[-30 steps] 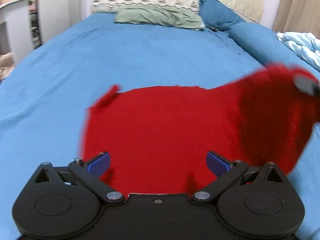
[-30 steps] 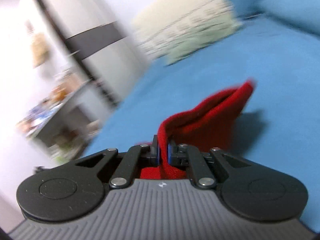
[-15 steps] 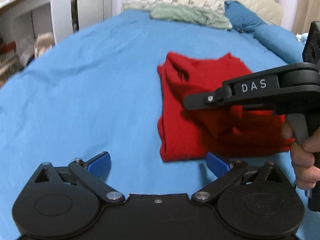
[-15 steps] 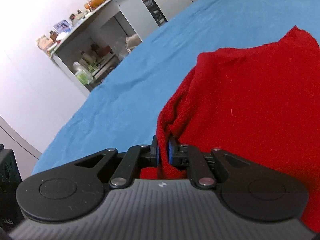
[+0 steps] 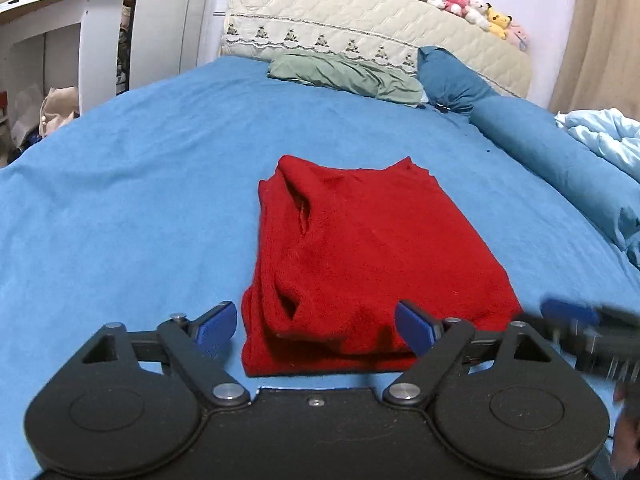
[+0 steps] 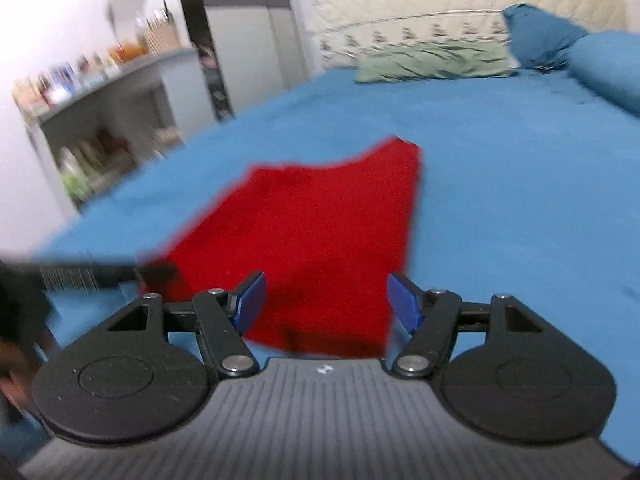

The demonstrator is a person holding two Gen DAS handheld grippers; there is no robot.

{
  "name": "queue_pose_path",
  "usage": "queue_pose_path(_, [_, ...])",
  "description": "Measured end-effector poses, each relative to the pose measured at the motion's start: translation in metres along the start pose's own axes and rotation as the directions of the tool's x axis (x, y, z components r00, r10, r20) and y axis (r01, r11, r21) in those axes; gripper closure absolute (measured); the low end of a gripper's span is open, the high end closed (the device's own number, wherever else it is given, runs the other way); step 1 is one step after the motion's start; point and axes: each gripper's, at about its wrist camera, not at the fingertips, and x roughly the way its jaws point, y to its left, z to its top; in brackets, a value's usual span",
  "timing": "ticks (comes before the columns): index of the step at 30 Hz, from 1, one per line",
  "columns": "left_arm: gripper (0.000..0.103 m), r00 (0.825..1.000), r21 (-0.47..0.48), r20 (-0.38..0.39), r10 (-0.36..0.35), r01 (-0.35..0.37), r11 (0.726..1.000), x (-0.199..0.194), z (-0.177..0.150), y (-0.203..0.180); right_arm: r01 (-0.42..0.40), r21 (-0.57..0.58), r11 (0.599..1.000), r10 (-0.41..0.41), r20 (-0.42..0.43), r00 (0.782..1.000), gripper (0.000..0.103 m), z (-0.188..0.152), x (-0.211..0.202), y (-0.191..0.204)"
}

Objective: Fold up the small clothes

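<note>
A red knit garment [image 5: 360,256] lies folded into a rough rectangle on the blue bed sheet [image 5: 140,208]. It also shows in the right wrist view [image 6: 312,240], blurred. My left gripper [image 5: 316,328] is open and empty, hovering just short of the garment's near edge. My right gripper [image 6: 324,304] is open and empty above the garment's near right corner. It shows blurred at the right edge of the left wrist view [image 5: 580,328].
A green pillow [image 5: 344,76], a dark blue pillow [image 5: 452,80] and a blue bolster [image 5: 560,168] lie at the head and right side of the bed. A light blue quilt [image 5: 608,136] is at the far right. A white desk [image 5: 60,40] stands left of the bed.
My right gripper has let go of the red garment, opened and pulled back to the right. The garment now lies folded on the sheet. My left gripper stayed open.
</note>
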Motion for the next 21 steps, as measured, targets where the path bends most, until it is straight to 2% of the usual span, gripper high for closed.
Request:
queue_pose_path(4, [0.014, 1.0, 0.012, 0.01, 0.024, -0.024, 1.0, 0.004, -0.003, 0.001, 0.099, -0.048, 0.994, -0.101, -0.04, 0.994, 0.022, -0.024, 0.017, 0.009])
queue_pose_path(11, [0.014, 0.998, -0.014, 0.003, 0.057, -0.057, 0.998, 0.011, -0.005, 0.008, 0.165, 0.009, 0.986, -0.164, -0.026, 0.986, 0.024, -0.031, 0.023, 0.0])
queue_pose_path(13, [0.015, 0.995, 0.01, -0.027, 0.1, -0.099, 0.995, 0.014, -0.005, 0.013, 0.214, 0.011, 0.977, -0.213, -0.018, 0.977, 0.024, -0.025, 0.021, -0.006])
queue_pose_path(15, [0.017, 0.983, 0.038, -0.1, 0.157, -0.153, 0.987, 0.022, -0.013, 0.021, 0.262, 0.001, 0.965, -0.261, -0.035, 0.965, 0.024, -0.025, 0.023, -0.014])
queue_pose_path(16, [0.017, 0.979, 0.046, -0.127, 0.161, -0.157, 0.987, 0.026, -0.018, 0.025, 0.262, 0.008, 0.965, -0.261, -0.049, 0.964, 0.024, -0.026, 0.023, -0.019])
queue_pose_path(18, [0.017, 0.983, 0.049, -0.116, 0.144, -0.14, 0.989, 0.022, -0.022, 0.031, 0.275, -0.006, 0.961, -0.275, -0.066, 0.959, 0.025, -0.03, 0.021, -0.022])
queue_pose_path(21, [0.017, 0.981, 0.059, -0.122, 0.15, -0.144, 0.988, 0.02, -0.021, 0.029, 0.256, -0.017, 0.966, -0.257, -0.082, 0.963, 0.024, -0.029, 0.021, -0.024])
